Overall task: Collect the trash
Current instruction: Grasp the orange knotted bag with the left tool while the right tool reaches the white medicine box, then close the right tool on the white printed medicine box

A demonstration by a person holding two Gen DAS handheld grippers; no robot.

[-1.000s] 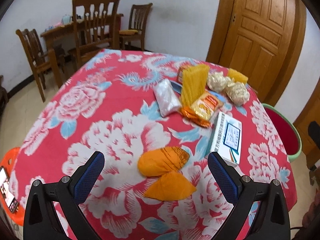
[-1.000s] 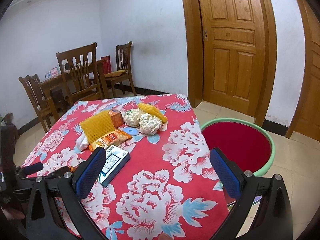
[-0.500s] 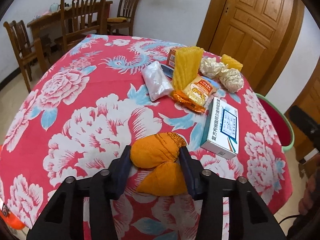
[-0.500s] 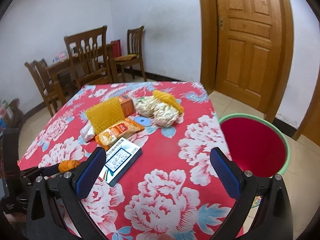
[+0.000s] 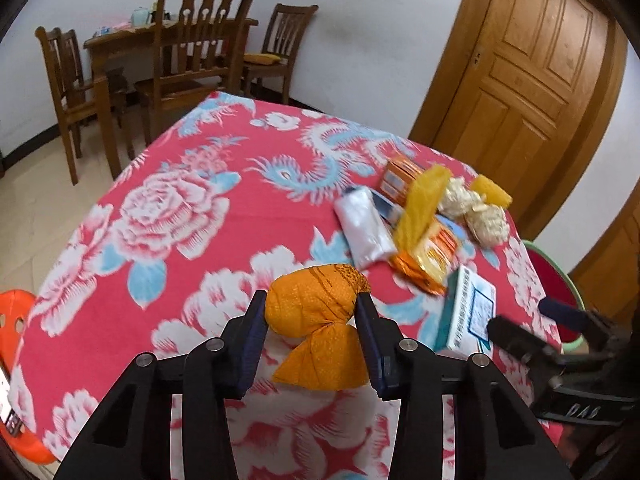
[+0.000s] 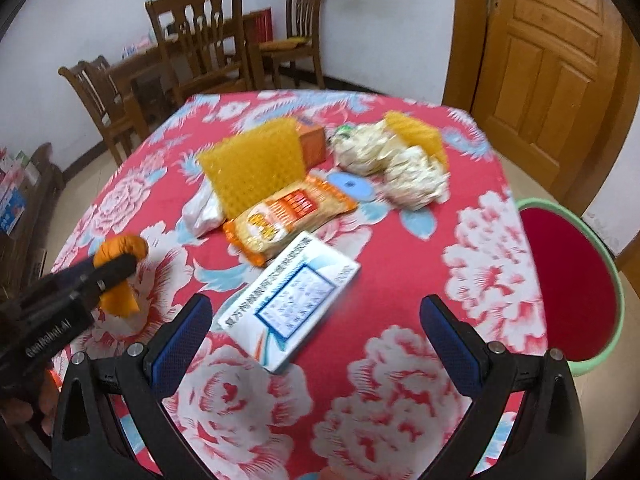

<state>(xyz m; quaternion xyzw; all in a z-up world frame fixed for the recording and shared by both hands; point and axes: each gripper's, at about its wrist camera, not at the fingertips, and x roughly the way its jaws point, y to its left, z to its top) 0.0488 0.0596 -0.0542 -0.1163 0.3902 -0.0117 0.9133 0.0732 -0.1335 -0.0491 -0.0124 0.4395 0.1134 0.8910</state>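
Observation:
An orange twisted wrapper (image 5: 316, 304) is lifted just above the red flowered tablecloth (image 5: 160, 220), with my left gripper (image 5: 311, 300) shut on its bulging end; its tail hangs below the pads. The right wrist view shows the same wrapper (image 6: 120, 245) in the left gripper (image 6: 116, 270) at the left. My right gripper (image 6: 315, 304) is open, low over a white and blue box (image 6: 292, 300) that lies flat on the table between its fingers, untouched. Beyond lie a yellow foam net (image 6: 252, 164), an orange snack packet (image 6: 288, 212) and crumpled paper (image 6: 392, 160).
A red basin with a green rim (image 6: 616, 280) stands on the floor off the table's right side. A white plastic bag (image 6: 200, 212), an orange carton (image 6: 310, 140) and a blue disc (image 6: 352, 186) also lie on the table. Wooden chairs (image 5: 200, 40) stand behind; a door (image 6: 552, 72) is at the right.
My left gripper went from wide open to shut on the orange wrapper and raised it slightly. My right gripper came down and forward over the white box.

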